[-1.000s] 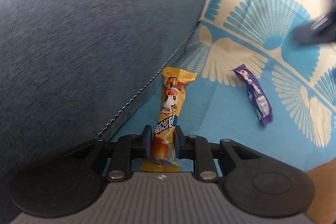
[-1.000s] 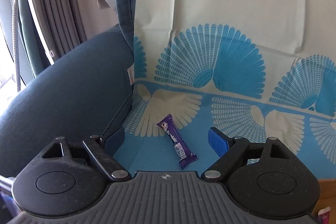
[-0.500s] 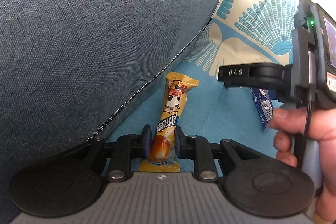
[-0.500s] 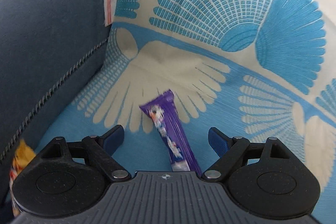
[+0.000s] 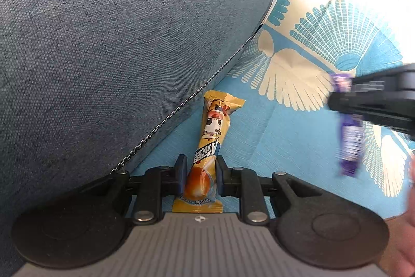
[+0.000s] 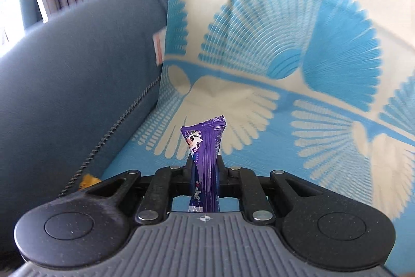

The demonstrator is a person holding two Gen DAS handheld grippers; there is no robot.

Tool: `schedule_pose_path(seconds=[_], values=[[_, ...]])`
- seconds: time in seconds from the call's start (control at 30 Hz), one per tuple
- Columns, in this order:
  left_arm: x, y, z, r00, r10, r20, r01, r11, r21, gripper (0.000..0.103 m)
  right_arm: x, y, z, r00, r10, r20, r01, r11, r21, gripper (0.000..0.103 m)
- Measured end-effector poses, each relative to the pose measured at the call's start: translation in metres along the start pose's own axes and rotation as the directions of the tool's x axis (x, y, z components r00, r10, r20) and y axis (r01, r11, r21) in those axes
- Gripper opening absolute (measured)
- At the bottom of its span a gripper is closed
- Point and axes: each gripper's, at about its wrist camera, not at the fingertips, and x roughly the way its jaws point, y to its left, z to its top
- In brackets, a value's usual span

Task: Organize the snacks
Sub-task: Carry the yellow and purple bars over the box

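Half a second back the right hand-held gripper stood wide over the purple snack bar; its jaws have just been closing and now pinch the bar mid-length, which appears lifted off the patterned blue cover. Meanwhile the left hand-held gripper is narrowed onto the lower part of the yellow snack stick, which lies along the sofa armrest seam. Both wrappers look light, slick and crinkly (probably crushable inside), so a mid-body hold seems safest.
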Motion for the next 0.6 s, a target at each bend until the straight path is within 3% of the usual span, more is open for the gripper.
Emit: schedule_pose_path(seconds=[0.3,0.5,0.6], values=[[-0.025,-0.004,-0.020,0.994,-0.099,0.037,0.095,0.990,0.107,0.024,-0.143,-0.020,-0.025,0.994,-0.009,0.108,0.002,0.998,0.065,0.014],[-0.066,-0.009,-0.049,0.971,-0.221,0.089,0.183,0.930,0.318,0.024,-0.232,-0.024,-0.074,0.984,-0.014,0.176,-0.004,0.995,0.098,0.014],[-0.093,0.001,-0.063,0.959,-0.265,0.097,0.212,0.903,0.373,0.024,-0.270,-0.021,-0.109,0.976,-0.014,0.216,-0.011,0.993,0.116,0.014]])
